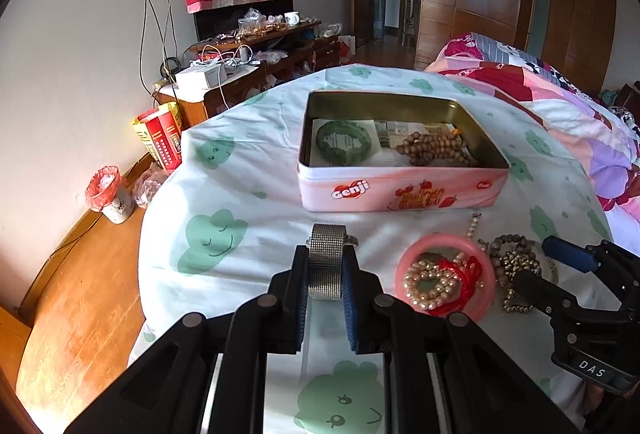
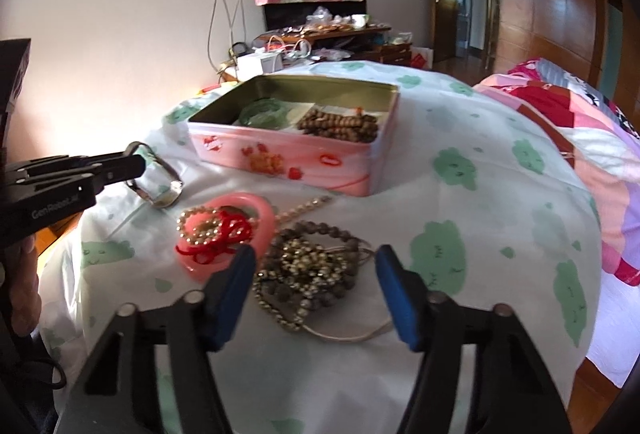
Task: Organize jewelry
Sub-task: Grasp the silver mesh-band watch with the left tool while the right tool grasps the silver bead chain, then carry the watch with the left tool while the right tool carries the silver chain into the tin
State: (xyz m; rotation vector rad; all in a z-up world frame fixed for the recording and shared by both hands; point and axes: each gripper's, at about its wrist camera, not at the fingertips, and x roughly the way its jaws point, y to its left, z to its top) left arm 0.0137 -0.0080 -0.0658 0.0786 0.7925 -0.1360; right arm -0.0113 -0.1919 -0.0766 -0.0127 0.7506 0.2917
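L gripper (image 1: 326, 270) clamped on silver mesh metal bracelet (image 1: 326, 262), just short of pink rectangular tin (image 1: 400, 189).
R gripper (image 2: 316, 274) half-open, empty, over dark bead tangle (image 2: 312, 266); you risk snagging strands w/ pink plastic ring (image 2: 256, 209).

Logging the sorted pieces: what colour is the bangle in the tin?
Green bangle, lying in the tin; left wrist view shows it best.

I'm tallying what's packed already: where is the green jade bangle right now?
The green jade bangle lies inside the pink biscuit tin, in its left half, beside the brown wooden bead strand on the right.
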